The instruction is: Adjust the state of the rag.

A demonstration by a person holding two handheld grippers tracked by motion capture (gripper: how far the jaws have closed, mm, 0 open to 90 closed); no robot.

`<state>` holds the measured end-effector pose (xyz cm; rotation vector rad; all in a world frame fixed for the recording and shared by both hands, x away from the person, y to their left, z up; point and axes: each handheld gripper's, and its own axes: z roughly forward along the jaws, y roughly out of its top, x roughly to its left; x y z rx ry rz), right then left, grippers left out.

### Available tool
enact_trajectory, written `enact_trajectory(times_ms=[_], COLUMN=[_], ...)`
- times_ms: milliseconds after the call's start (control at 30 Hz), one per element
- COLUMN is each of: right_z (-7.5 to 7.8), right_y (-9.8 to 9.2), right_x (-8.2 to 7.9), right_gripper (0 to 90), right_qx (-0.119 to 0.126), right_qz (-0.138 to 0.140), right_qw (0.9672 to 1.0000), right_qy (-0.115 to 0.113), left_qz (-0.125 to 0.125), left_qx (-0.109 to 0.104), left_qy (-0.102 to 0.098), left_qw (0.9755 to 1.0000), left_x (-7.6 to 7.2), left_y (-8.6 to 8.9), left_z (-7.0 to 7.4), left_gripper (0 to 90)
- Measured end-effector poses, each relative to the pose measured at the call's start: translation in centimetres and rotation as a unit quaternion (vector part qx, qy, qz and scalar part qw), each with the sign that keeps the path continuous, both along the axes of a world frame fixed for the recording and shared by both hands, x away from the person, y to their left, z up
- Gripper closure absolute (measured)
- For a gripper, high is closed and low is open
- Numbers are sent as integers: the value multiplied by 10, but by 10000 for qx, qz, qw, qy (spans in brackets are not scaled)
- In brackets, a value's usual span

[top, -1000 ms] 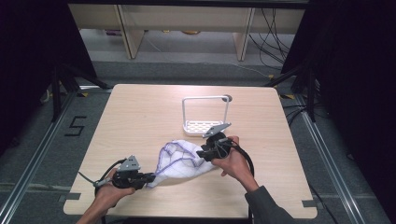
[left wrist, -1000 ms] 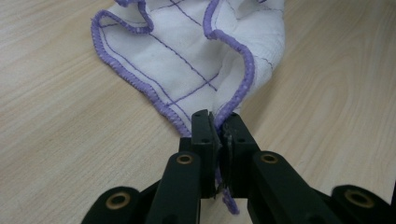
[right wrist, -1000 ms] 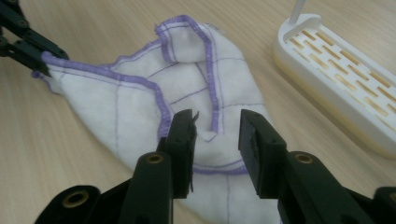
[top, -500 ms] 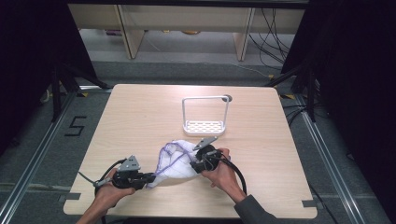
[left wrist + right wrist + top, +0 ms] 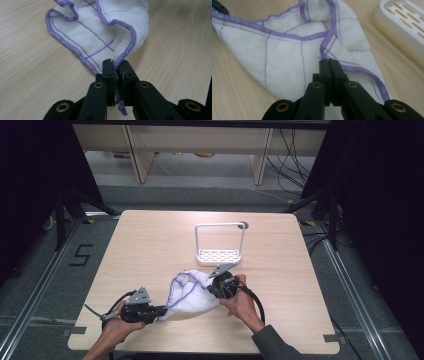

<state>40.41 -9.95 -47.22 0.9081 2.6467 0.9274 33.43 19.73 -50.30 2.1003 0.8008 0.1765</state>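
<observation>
1. Both tongs are pinching the cloth [image 5: 192, 292]: left tongs [image 5: 116, 68] on a purple hem corner, right tongs [image 5: 329, 65], whose jaws have just been closing, on a hem fold.
2. Cloth is judged light, soft, limp; hems are gripped best.
3. It lies on the surface [image 5: 150, 245] just before the white rack [image 5: 220, 254], which stands clear of it.
</observation>
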Motion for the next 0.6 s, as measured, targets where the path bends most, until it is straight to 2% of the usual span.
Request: enact_trajectory(times_ms=[33,133,167,200,233,300,333,367,400,433,500,533,567,600], right_z=[0,2,3,3,5,6,8,8,7,4,-2,-2,-4,-7], right_y=[5,3,1,1,0,0,2,5,8,15,23,23,25,27], right_x=[0,2,3,3,6,7,6,9,10,12,15,15,17,21], right_gripper=[900,899,843,843,703,689,677,651,620,596,641,641,707,826], right_qx=[-106,-33,42,42,77,3,55,110,126,-23,-208,-208,-274,-282], right_qz=[130,172,135,135,-55,-38,-85,21,-57,-44,-36,-36,-25,54], right_qw=[9999,9998,9998,9998,9999,10000,9999,9999,9999,10000,9998,9998,9996,9993], right_qy=[-10,2,172,172,107,41,99,7,-44,13,-44,-44,-64,-232], left_qz=[-39,-8,6,6,9,-33,-31,-29,-23,-17,-31,-31,-32,-38], left_qx=[29,2,-1,-1,-39,15,21,20,21,14,31,31,37,-2], left_qy=[-21,-14,2,2,8,-11,-24,-21,-17,-20,-29,-29,-39,-51], left_qw=[10000,10000,10000,10000,10000,10000,10000,10000,10000,10000,10000,10000,10000,10000], left_x=[0,0,1,1,0,1,0,0,0,0,0,0,0,0], left_y=[1,2,2,2,0,1,1,1,1,1,1,1,1,1], left_z=[0,0,0,0,0,0,0,0,0,0,0,0,0,0], left_gripper=[841,838,838,837,836,835,834,833,832,831,830,829,829,829])
